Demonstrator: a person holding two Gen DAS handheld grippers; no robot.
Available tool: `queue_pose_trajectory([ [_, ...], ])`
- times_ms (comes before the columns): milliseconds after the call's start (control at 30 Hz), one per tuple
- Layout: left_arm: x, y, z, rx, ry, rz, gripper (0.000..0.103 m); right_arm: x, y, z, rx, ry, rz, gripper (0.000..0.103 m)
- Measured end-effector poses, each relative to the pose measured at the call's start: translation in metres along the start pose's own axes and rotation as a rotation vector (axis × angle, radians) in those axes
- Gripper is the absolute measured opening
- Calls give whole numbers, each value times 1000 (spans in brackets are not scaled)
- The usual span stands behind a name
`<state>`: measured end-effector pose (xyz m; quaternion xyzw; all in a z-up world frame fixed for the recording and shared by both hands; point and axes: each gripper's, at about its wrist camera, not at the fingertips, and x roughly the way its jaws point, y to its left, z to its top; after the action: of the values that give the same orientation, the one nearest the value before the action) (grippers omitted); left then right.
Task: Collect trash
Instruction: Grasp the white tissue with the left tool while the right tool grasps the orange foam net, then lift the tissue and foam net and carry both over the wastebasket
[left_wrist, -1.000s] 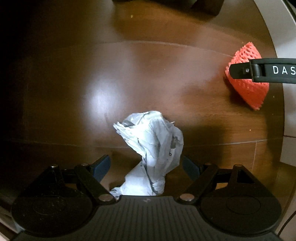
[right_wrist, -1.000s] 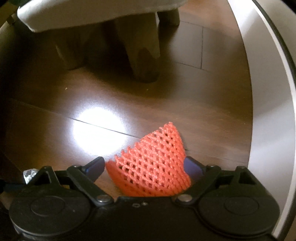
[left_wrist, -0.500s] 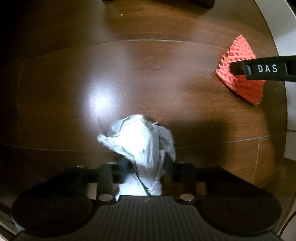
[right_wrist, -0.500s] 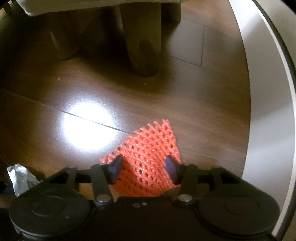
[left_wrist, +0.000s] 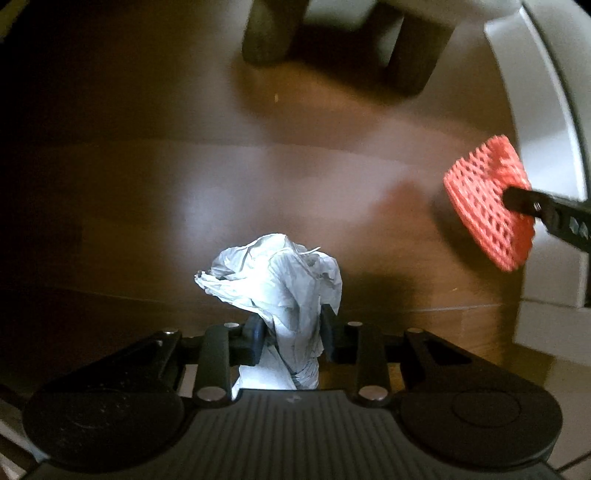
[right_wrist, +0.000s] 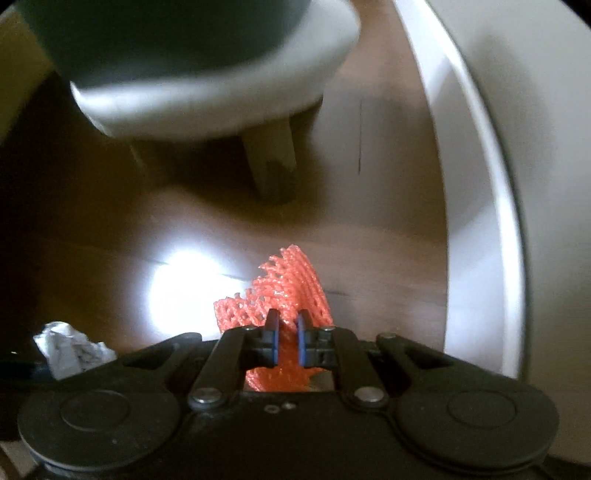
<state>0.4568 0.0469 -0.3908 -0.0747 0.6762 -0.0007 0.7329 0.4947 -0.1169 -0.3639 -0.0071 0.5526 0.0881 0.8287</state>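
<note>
Your left tongs are closing on the crumpled paper. Your right tongs pinch the orange net tight. A stool leg and white wall stand near.

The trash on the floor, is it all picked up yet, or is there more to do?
Nearly. The left gripper is closing on the crumpled white paper, and the right gripper is shut on the orange foam net. No other trash shows on the brown floor. Still to do: dropping both into a bin, and no bin is in view.
</note>
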Motion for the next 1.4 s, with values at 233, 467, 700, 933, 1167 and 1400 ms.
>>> queue_pose_trajectory([
  [233, -92, 4, 12, -39, -63, -48, 29, -99, 7, 15, 75, -75, 34, 8],
  [467, -201, 7, 27, -53, -137, -74, 29, -199, 19, 41, 76, -148, 80, 8],
  [700, -307, 8, 47, -75, -210, -113, 29, -288, 19, 83, 67, -227, 103, 8],
  [933, -394, 8, 71, -103, -271, -155, 29, -357, 18, 124, 45, -303, 97, 8],
  [1167, -456, -13, 110, -105, -374, -171, 29, -388, 9, 159, 19, -387, 96, 8],
  [1400, -458, -38, 164, -77, -438, -155, 30, -380, -1, 206, -20, -411, 101, 8],
])
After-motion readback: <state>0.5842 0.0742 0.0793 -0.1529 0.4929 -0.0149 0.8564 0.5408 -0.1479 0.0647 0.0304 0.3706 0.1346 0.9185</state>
